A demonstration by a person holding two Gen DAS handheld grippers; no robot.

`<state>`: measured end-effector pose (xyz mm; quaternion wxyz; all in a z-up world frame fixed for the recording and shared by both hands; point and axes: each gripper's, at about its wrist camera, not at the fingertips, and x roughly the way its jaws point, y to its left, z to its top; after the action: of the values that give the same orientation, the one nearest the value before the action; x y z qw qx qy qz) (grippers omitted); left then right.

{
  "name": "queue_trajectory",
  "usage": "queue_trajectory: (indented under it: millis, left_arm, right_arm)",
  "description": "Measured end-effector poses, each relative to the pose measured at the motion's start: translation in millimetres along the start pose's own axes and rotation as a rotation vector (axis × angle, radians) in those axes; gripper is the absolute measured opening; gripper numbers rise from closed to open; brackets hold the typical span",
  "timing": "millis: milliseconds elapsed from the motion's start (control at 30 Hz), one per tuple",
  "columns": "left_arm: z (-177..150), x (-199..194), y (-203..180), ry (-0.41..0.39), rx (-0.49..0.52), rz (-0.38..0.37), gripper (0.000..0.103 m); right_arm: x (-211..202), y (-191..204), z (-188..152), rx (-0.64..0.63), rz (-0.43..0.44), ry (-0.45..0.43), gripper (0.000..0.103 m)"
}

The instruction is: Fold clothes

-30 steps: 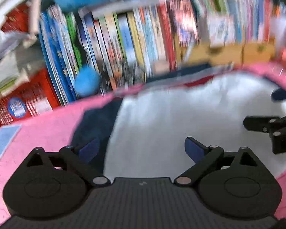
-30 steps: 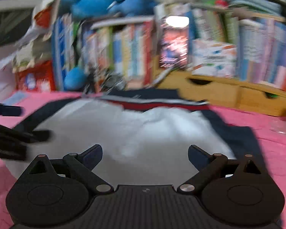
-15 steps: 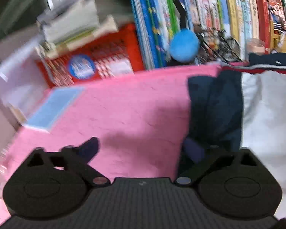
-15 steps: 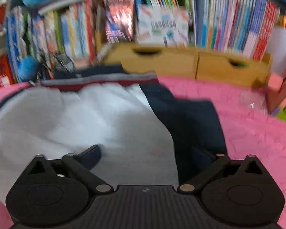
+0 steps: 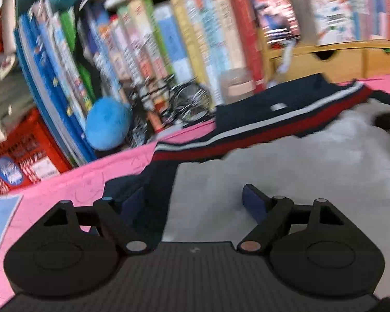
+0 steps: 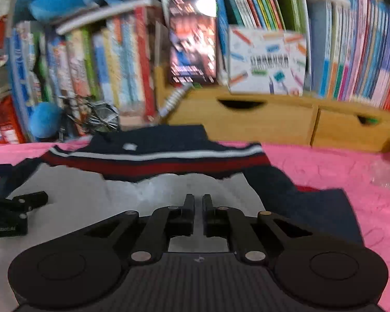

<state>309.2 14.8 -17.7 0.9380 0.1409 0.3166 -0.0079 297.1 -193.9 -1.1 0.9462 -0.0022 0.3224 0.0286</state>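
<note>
While the white-bodied shirt (image 6: 96, 208) lies spread flat on the pink cover (image 6: 338, 166), its navy sleeves out to either side and its navy collar band with white and red stripes (image 6: 156, 160) toward the far edge, both grippers hang above it. The left gripper (image 5: 192, 200) stands released, jaws wide apart with nothing between the pads; its left finger (image 5: 132, 205) is over the navy sleeve (image 5: 153, 179) and its right finger (image 5: 254, 202) over the white body, so that it straddles the seam at the garment's left side. The right gripper (image 6: 198, 202) is clenched, its two fingers drawn together to a narrow slit above the white fabric near the middle of the shirt; whether any cloth is pinched between the tips cannot be told, since the fabric beneath appears flat. In the right wrist view the left gripper shows at the left edge, resting over the white body. Behind the cover stand a row of upright books (image 5: 169, 41), a wooden drawer unit (image 6: 273, 122), a red crate (image 5: 20, 156) and a blue plush toy (image 5: 106, 123). The background is blurred.
</note>
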Motion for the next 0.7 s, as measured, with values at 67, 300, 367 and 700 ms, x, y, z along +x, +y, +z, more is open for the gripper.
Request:
queue_trajectory:
  millis: [67,300,367,700]
  left_arm:
    - [-11,7,16,0.000,-0.054,-0.035,0.098]
    - [-12,0,28,0.004,-0.089,-0.054,0.103]
    - [-10,-17,33,0.001,-0.102,-0.061,0.099]
    - [-67,-92,36,-0.078,0.028,0.013,0.103]
  right_arm:
    - [5,-19,-6,-0.003,-0.062,0.019,0.006]
    - [-12,-94,-17,0.109,-0.129,-0.001,0.000]
    - [-26,-85,-16,0.063,-0.210,-0.002,0.024]
    - [-88,46,-69,-0.122,0.162,-0.066,0.054]
